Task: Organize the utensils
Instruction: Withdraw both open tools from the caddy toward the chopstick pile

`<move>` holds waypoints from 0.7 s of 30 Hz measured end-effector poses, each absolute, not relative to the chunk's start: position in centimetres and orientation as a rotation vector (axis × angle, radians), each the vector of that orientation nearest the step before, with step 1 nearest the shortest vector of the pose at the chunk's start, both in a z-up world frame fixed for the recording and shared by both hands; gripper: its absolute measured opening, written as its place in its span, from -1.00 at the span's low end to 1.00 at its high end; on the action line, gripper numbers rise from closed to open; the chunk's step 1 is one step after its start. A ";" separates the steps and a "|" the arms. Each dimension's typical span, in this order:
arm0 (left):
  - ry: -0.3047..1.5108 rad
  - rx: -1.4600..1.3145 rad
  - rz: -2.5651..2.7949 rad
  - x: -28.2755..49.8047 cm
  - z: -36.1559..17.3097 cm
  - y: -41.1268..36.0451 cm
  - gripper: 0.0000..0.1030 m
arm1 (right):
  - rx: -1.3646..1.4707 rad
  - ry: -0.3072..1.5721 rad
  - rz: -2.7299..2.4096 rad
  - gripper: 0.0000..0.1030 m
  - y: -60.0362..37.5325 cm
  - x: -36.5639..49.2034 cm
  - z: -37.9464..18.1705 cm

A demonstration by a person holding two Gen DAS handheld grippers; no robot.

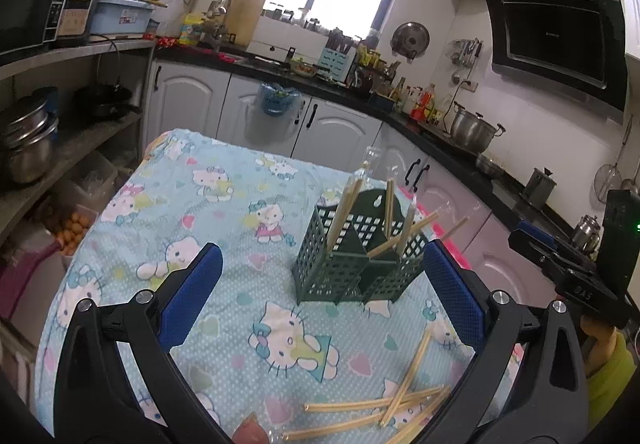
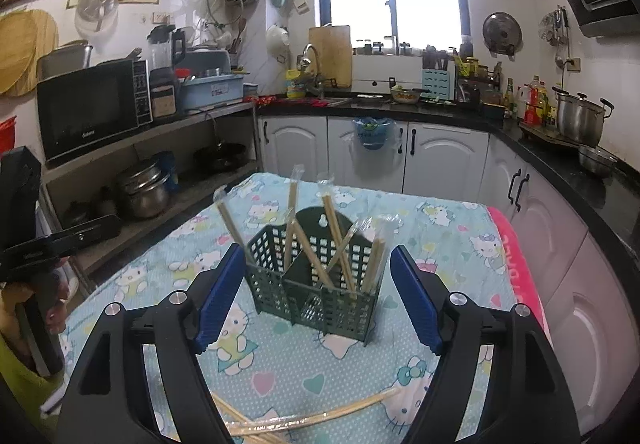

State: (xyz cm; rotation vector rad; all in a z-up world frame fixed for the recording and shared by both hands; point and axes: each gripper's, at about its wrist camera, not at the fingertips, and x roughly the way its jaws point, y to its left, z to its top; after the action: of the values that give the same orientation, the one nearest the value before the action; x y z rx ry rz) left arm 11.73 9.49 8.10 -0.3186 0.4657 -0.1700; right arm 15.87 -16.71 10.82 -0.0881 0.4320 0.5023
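A dark green slotted utensil holder [image 1: 356, 260] stands on the Hello Kitty tablecloth [image 1: 208, 220]; it also shows in the right wrist view [image 2: 316, 288]. Several wrapped chopstick pairs [image 2: 332, 236] stand tilted in its compartments. More wrapped chopsticks [image 1: 384, 408] lie loose on the cloth near me, and show low in the right wrist view [image 2: 312, 416]. My left gripper [image 1: 324, 292] is open and empty, above the cloth before the holder. My right gripper [image 2: 320, 292] is open and empty, its blue pads [image 2: 416, 304] either side of the holder in view.
The table's far edge faces white cabinets [image 2: 440, 160] under a black counter crowded with bottles and a steel pot [image 2: 580, 120]. A shelf with a microwave [image 2: 92, 104] and pots stands to the left. A pink cloth [image 2: 520, 264] runs along the table's right edge.
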 end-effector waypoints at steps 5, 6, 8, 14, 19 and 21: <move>0.506 -0.315 -0.175 11.5 6.6 8.9 0.80 | -0.107 0.456 0.502 0.43 -16.6 15.3 9.9; 0.522 -0.312 -0.178 11.5 6.1 8.7 0.80 | -0.111 0.461 0.500 0.43 -16.6 15.2 9.7; 0.540 -0.311 -0.182 11.5 5.4 8.3 0.80 | -0.117 0.468 0.495 0.43 -16.8 15.1 9.1; 0.604 -0.309 -0.205 11.8 3.3 6.9 0.80 | -0.138 0.509 0.464 0.44 -17.8 15.1 7.1; 0.661 -0.303 -0.219 12.0 1.4 6.0 0.80 | -0.148 0.542 0.442 0.44 -18.7 15.2 5.5; 0.681 -0.303 -0.224 12.0 0.7 5.8 0.80 | -0.156 0.554 0.433 0.44 -19.0 15.2 4.9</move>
State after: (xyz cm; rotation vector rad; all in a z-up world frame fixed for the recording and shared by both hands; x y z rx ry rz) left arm 11.98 5.80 0.67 -0.3027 0.6809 -0.2241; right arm 15.17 -19.04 4.91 -0.1556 0.5539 0.4332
